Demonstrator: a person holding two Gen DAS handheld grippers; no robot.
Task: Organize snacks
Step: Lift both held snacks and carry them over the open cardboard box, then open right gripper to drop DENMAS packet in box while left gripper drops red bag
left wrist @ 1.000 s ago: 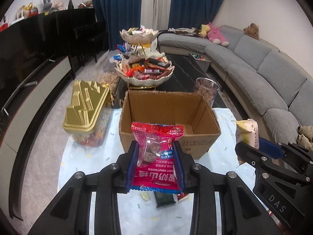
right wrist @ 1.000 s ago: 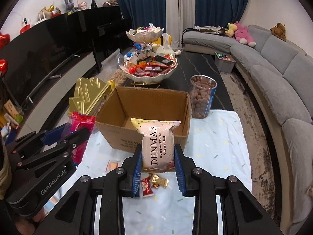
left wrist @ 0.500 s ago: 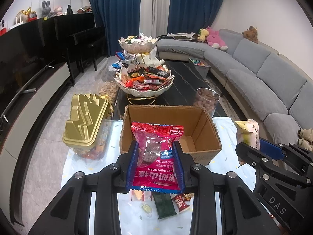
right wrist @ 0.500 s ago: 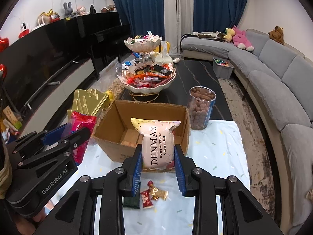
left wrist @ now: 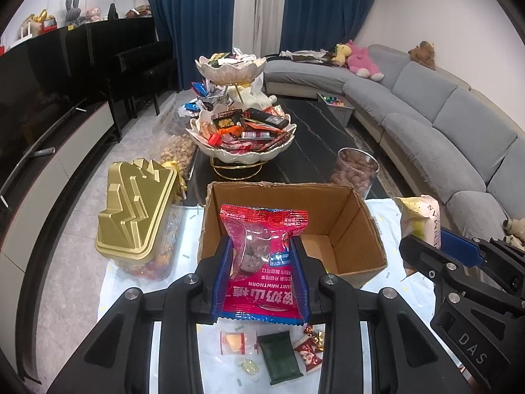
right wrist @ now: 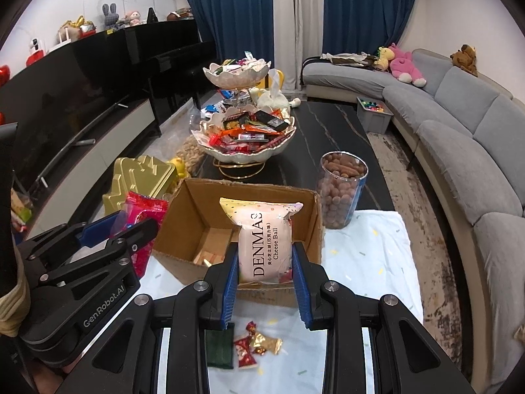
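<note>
My left gripper is shut on a red hawthorn snack packet and holds it upright above the table, just short of the open cardboard box. My right gripper is shut on a pink DENMAS Cheese Ball packet, held in front of the same box. Each gripper shows in the other's view, the right one to the right and the left one to the left. Small loose snacks lie on the white cloth below, also seen in the right wrist view.
A gold-lidded candy tub stands left of the box. A two-tier snack bowl stand and a clear jar of brown snacks stand behind it on the dark table. A grey sofa runs along the right.
Both grippers have pulled back and risen with their packets. The box looks smaller and farther, and more loose snacks show on the cloth below.
</note>
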